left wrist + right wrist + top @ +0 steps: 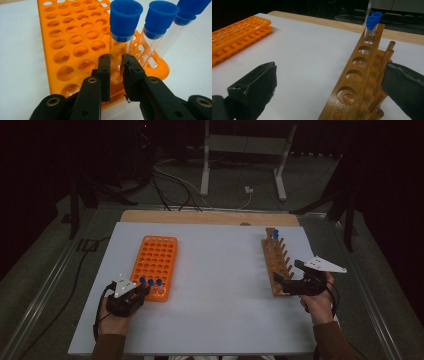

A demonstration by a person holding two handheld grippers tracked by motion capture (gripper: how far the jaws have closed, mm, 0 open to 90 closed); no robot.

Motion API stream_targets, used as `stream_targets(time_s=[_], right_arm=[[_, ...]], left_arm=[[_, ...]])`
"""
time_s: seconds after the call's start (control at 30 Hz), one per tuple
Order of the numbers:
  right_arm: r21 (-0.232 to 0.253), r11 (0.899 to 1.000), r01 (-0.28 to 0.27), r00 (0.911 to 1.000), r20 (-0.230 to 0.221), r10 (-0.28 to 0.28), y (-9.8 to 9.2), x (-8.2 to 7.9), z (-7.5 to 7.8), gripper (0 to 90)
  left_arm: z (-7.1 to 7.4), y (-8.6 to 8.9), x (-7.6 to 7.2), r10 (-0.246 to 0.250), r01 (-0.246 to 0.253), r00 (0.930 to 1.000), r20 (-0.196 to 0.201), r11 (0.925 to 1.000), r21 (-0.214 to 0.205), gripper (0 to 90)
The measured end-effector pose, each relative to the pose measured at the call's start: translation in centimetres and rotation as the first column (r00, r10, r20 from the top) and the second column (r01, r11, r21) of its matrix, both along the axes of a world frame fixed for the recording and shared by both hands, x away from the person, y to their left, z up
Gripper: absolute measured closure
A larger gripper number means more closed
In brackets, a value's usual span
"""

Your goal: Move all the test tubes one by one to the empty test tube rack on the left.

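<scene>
An orange tube rack [155, 261] lies at the table's left, with three blue-capped clear tubes [150, 282] standing in its near row. My left gripper [143, 291] is at that near edge. In the left gripper view it [116, 72] is shut on the glass of the leftmost tube [124, 18], low on the body, just above the rack [62, 42]. A wooden rack [276, 260] lies at the right with two blue-capped tubes [372, 21] at its far end. My right gripper [329, 86] stands open, jaws wide on either side of the wooden rack's [359, 72] near end.
A white sheet [220, 285] covers the table, with a bare wooden strip [210, 217] along its far edge. Beyond it are cables [170, 182] and a white stand frame [245, 150] on a dark floor. A person's hands hold both grippers at the near edge.
</scene>
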State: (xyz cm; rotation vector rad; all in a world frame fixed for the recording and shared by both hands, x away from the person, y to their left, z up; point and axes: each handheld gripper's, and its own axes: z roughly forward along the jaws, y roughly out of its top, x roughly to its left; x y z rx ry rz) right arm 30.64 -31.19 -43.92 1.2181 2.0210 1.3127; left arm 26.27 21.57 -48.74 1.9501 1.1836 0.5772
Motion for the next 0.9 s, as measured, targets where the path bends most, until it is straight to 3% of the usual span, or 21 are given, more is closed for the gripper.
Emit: stream_targets(time_s=[0.17, 0.33, 0.53, 0.9], right_arm=[[-0.002, 1.000, 0.001, 1.0000, -0.002, -0.001, 0.0, 0.0, -0.1, 0.0], [0.002, 1.000, 0.001, 1.0000, -0.003, -0.001, -0.1, 0.0, 0.0, 0.0], [0.004, 1.000, 0.002, 1.0000, -0.003, -0.002, -0.2, 0.0, 0.0, 0.0], [0.007, 1.000, -0.001, 1.0000, -0.003, 0.001, -0.1, 0.1, 0.0, 0.0]], left_arm=[[0.0, 0.1, 0.0, 0.003, -0.003, 1.0000, -0.008, 0.9999, -0.012, 78.0], [0.1, 0.4, -0.1, 0.013, -0.014, 0.9997, -0.021, 0.9986, -0.051, 76.1], [0.3, 0.8, -0.3, 0.034, -0.038, 0.9985, -0.042, 0.9952, -0.090, 60.9], [0.9, 1.6, -1.4, 0.034, -0.037, 0.9991, -0.025, 0.9890, -0.143, 50.2]])
